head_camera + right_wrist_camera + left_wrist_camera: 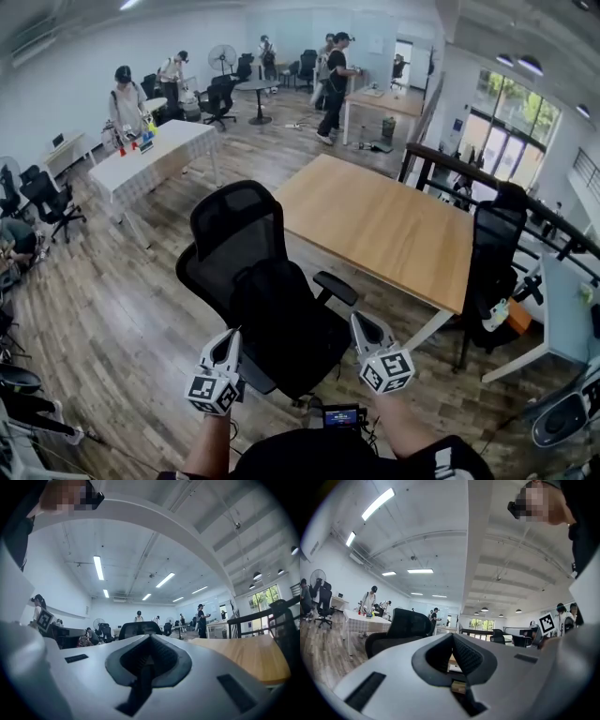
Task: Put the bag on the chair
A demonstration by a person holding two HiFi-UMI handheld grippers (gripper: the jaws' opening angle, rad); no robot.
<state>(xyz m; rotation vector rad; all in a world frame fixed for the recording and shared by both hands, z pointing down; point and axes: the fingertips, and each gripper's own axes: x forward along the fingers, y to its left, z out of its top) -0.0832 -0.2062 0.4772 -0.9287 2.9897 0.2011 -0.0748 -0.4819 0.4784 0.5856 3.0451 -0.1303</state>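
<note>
A black office chair (239, 225) stands in front of me in the head view. A black bag (281, 323) rests on its seat, leaning against the backrest. My left gripper (230, 336) hovers at the bag's left side, shut and empty. On the bag's right, near the armrest, my right gripper (359, 321) is also shut with nothing in it. In the left gripper view the jaws (452, 637) meet, and the chair (405, 625) shows beyond them. The right gripper view shows its closed jaws (150, 637) under the chair's back (139, 629).
A wooden table (384, 225) stands just behind and right of the chair, and its top (253, 653) shows in the right gripper view. A second black chair (492, 262) is at the right. A white table (155, 150) and several people are farther back.
</note>
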